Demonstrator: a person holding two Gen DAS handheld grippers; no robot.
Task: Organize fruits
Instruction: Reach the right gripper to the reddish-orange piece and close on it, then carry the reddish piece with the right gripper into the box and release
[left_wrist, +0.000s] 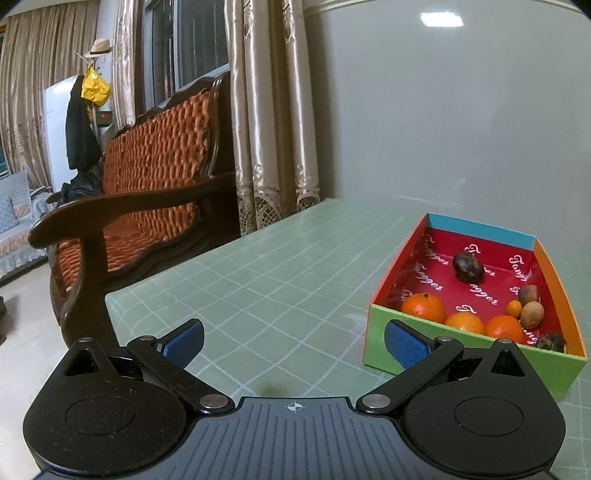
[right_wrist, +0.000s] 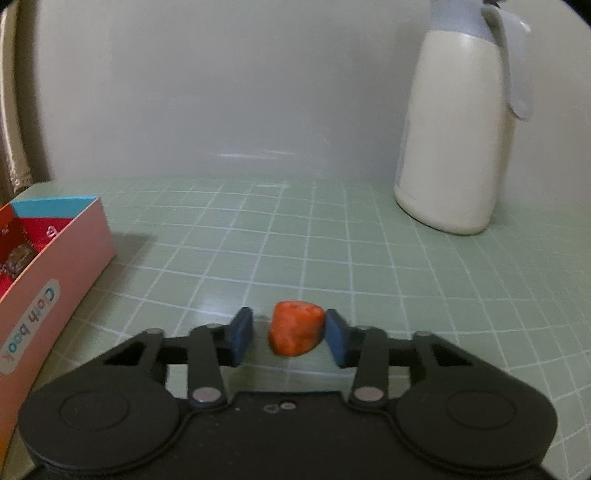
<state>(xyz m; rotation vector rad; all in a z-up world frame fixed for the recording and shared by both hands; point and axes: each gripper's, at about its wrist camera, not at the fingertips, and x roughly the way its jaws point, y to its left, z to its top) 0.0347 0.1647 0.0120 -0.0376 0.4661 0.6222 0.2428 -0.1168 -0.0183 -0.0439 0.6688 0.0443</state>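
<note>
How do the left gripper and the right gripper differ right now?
The left gripper stands wide open with nothing between its pads; the right gripper is narrowed around a small orange fruit, one pad touching it, the other just short. The left gripper sits beside the colourful box of fruit; the right is over bare green table. Both have blue pads.

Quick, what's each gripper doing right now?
Left gripper: open, holding nothing.
Right gripper: open around the orange fruit piece; only one pad touches it.
</note>
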